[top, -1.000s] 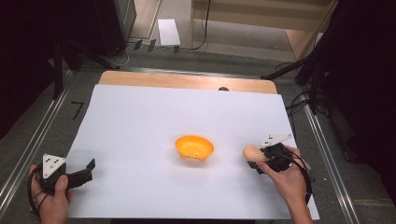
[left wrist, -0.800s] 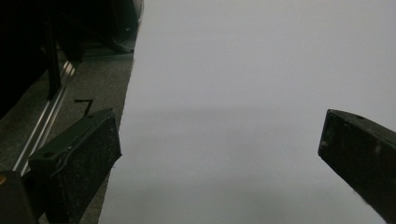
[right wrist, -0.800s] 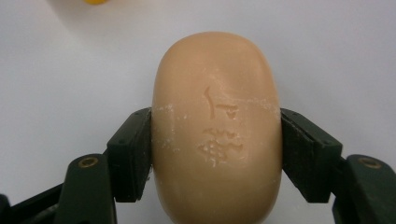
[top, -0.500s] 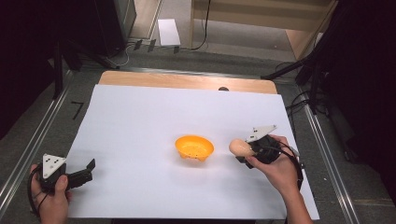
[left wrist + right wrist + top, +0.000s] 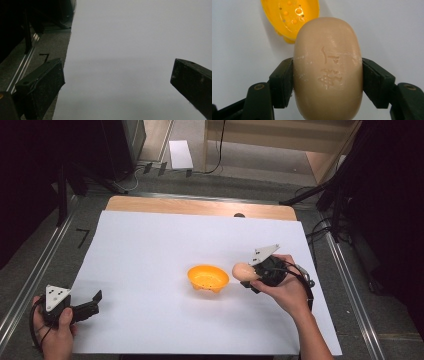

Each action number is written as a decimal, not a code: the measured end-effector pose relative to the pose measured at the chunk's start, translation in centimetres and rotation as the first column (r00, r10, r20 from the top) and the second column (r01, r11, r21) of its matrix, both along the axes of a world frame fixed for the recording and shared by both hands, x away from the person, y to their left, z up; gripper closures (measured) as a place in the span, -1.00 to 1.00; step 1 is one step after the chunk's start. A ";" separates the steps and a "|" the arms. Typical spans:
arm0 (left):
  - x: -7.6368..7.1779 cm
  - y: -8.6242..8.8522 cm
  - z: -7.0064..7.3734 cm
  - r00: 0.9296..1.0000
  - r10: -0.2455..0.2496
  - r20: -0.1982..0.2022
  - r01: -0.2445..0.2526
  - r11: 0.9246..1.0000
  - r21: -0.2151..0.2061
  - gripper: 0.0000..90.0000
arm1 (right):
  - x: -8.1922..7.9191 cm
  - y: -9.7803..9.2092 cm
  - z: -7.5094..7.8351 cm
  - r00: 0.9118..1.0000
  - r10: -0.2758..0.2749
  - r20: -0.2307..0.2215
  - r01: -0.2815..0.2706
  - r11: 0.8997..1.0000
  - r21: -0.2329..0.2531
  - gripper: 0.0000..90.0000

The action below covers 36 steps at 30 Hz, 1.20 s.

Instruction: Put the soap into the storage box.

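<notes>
Beige soap bar (image 5: 328,70) sits clamped across its sides in the right gripper (image 5: 250,279) just beside the orange soap dish (image 5: 208,278) – held level, probably to be laid into it – while the left gripper (image 5: 92,302) rests open and empty near the white sheet's (image 5: 165,240) corner.
</notes>
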<state>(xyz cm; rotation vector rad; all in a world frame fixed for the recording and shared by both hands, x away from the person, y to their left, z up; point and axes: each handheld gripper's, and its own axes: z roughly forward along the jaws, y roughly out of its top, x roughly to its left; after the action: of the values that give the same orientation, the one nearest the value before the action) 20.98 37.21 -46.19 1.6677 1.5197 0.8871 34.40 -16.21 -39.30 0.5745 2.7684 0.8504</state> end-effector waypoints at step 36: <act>0.0 0.0 0.0 1.000 -0.007 0.001 0.007 1.000 -0.001 -1.00 | 2.3 9.0 0.3 0.975 0.218 -0.032 -0.219 0.975 -0.029 -0.26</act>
<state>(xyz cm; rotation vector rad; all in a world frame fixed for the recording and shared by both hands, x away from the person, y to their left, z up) 20.97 37.17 -46.19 1.6702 1.5127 0.8832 36.74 -7.20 -39.04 0.2818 2.9043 0.8440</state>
